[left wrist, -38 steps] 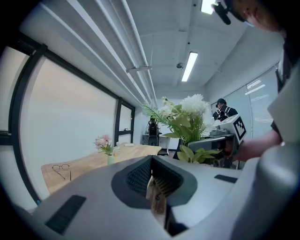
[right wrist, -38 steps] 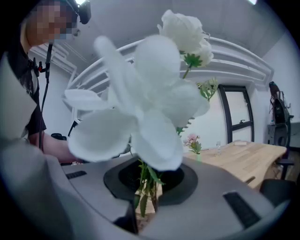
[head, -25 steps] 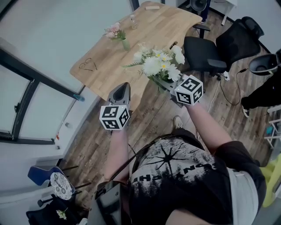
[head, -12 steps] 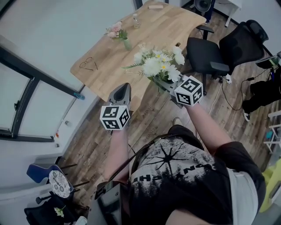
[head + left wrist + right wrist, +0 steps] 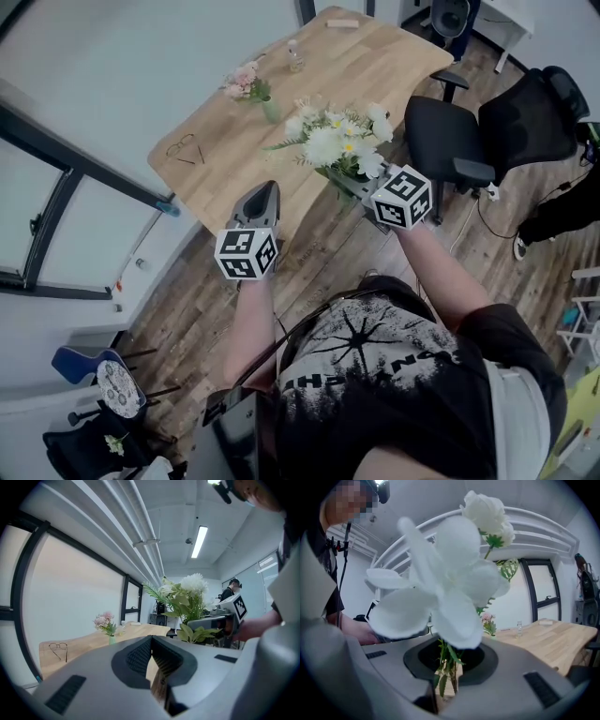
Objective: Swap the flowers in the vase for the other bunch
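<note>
A wooden surface (image 5: 309, 103) fills the upper middle of the head view. A pair of glasses (image 5: 185, 148) lies at its left end and a small clear bottle (image 5: 294, 58) stands near its top edge. A black chair (image 5: 450, 141) stands to its right. The green vase (image 5: 270, 110) stands on the surface, upper left of centre, with pink flowers (image 5: 242, 81) in it. The right tool (image 5: 447, 667) is clenched on the stems of the white bunch (image 5: 337, 141), which has big white blooms and green leaves and is at the frame's centre. The left tool (image 5: 151, 641) is pressed together, holding nothing.
</note>
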Motion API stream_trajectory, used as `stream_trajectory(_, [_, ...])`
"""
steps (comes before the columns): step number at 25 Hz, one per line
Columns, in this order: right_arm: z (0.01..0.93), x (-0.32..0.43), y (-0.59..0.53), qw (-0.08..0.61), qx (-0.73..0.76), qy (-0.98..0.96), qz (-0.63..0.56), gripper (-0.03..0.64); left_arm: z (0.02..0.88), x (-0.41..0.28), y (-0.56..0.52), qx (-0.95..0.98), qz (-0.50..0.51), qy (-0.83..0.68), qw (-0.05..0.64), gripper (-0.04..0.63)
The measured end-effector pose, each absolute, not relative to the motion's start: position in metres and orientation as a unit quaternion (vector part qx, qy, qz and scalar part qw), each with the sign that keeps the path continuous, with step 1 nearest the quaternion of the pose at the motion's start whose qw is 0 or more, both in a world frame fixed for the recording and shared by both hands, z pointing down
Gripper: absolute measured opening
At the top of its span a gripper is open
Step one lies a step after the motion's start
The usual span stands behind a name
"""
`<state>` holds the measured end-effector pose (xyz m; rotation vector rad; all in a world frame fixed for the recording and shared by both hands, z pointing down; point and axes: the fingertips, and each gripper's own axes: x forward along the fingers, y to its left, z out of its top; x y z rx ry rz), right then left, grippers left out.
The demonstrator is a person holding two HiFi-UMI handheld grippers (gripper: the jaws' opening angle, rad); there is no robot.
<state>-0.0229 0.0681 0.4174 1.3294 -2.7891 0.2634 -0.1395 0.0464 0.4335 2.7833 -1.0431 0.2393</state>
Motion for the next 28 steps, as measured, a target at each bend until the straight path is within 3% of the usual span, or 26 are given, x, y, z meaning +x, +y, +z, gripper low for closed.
stream_trajectory(16, [0.418, 0.079, 0.009, 0.026, 0.370, -0.924, 0.089, 0.067, 0.435, -0.049, -0.002, 0.901, 0.076, -0.418, 0.090, 0.014])
stream_trajectory(28, [0.435, 0.112, 0.002, 0.026, 0.346, -0.932, 0.105, 0.067, 0.443, -0.028, -0.009, 0.882, 0.085, -0.453, 0.095, 0.014])
